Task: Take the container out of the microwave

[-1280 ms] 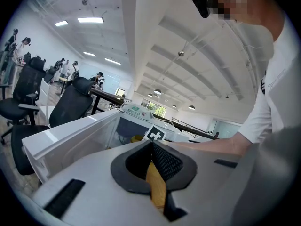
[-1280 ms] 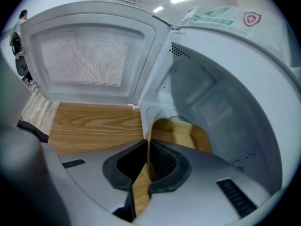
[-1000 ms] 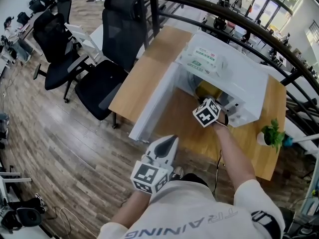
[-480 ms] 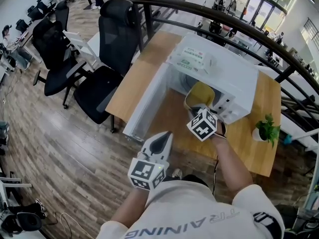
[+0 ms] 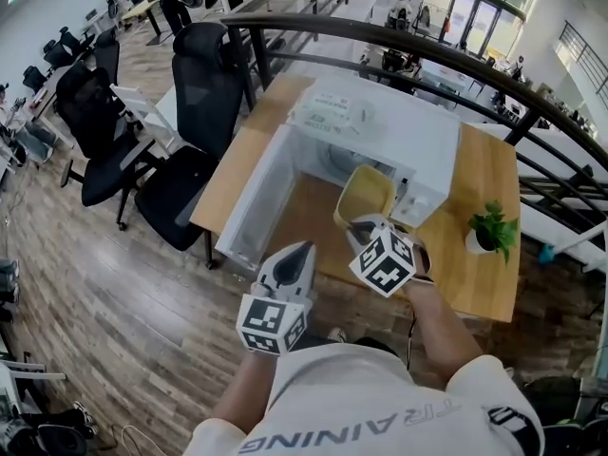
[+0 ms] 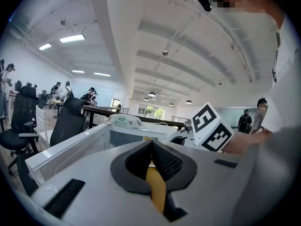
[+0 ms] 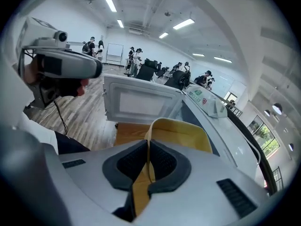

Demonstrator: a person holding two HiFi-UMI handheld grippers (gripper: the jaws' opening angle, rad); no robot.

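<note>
The yellow container [image 5: 364,196] hangs clear of the cavity, in front of the white microwave [image 5: 408,131], above the wooden table [image 5: 480,278]. My right gripper [image 5: 359,224] is shut on its near rim. In the right gripper view the thin yellow rim [image 7: 148,149] is pinched between the dark pads, and the container's body [image 7: 188,133] lies beyond them. The microwave door [image 5: 252,207] stands open to the left. My left gripper [image 5: 302,251] hovers near the door's front edge. Its pads [image 6: 162,161] meet with nothing between them.
A small potted plant [image 5: 491,231] stands on the table's right end. Black office chairs [image 5: 195,112] stand left of the table. A dark railing [image 5: 475,69] curves behind the microwave. A white box [image 5: 332,112] lies on top of the microwave.
My right gripper has drawn back and up, bringing the yellow container out of the cavity. The left gripper has shifted slightly and rolled a little.
</note>
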